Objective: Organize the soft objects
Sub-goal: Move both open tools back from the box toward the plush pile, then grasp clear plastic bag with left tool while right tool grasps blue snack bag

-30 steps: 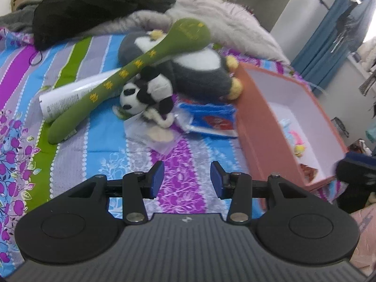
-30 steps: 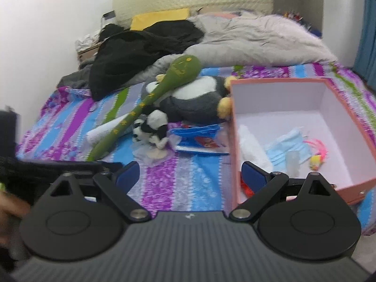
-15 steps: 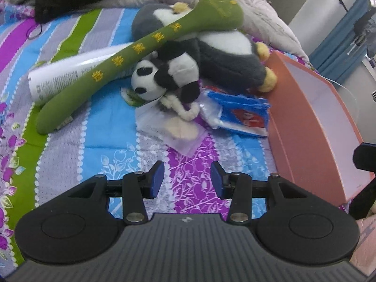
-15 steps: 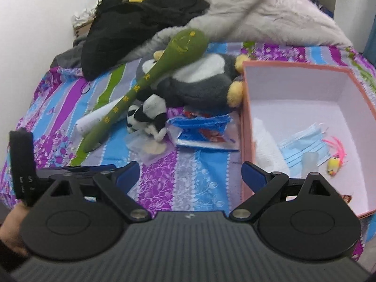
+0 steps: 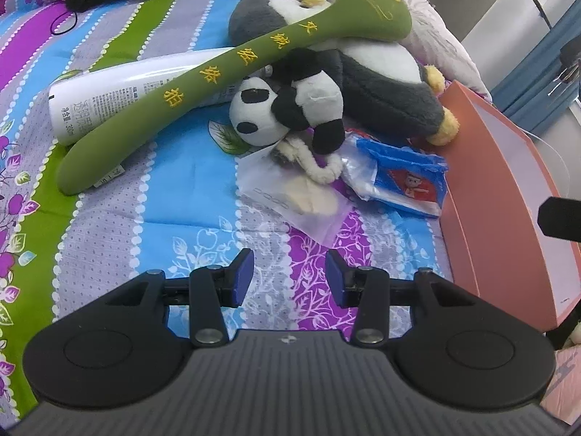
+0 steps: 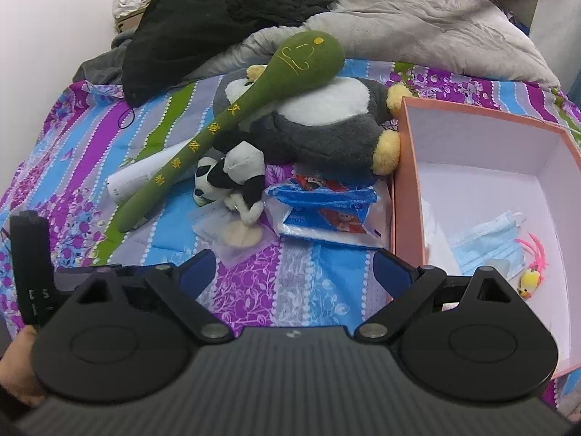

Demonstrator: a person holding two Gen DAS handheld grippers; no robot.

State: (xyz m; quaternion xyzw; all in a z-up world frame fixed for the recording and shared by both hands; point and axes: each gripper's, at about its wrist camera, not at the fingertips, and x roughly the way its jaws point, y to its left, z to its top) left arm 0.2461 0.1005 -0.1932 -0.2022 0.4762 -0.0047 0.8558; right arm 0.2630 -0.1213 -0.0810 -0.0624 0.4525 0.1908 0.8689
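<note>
— What's nearest the left gripper (image 5: 289,278)?

— Its jaws stand partly apart with nothing between them, only bedsheet (image 5: 189,200) under the gap. Just ahead of them lies a clear bag (image 5: 297,198), and touching its far edge, the panda (image 5: 290,109).

— So the panda's the target?

— I'd guess so; it lies straight ahead of the gap. But the green bat (image 5: 218,72) rests across the penguin (image 5: 381,83) behind it, leaning down over a white bottle (image 5: 127,91), so pulling carelessly could tip that pile.

— And the right gripper (image 6: 296,270)?

— Jaws spread wide, also empty. The same bag sits just ahead of its left jaw, a blue packet (image 6: 326,210) ahead of the gap, then the toys beyond.

— Where do they go?

— Likely the box (image 6: 406,181), just beside the right jaw, open-topped. A mask (image 6: 486,243) and a little pink toy (image 6: 530,276) already lie in it, so soft things seem to be gathered there.
</note>
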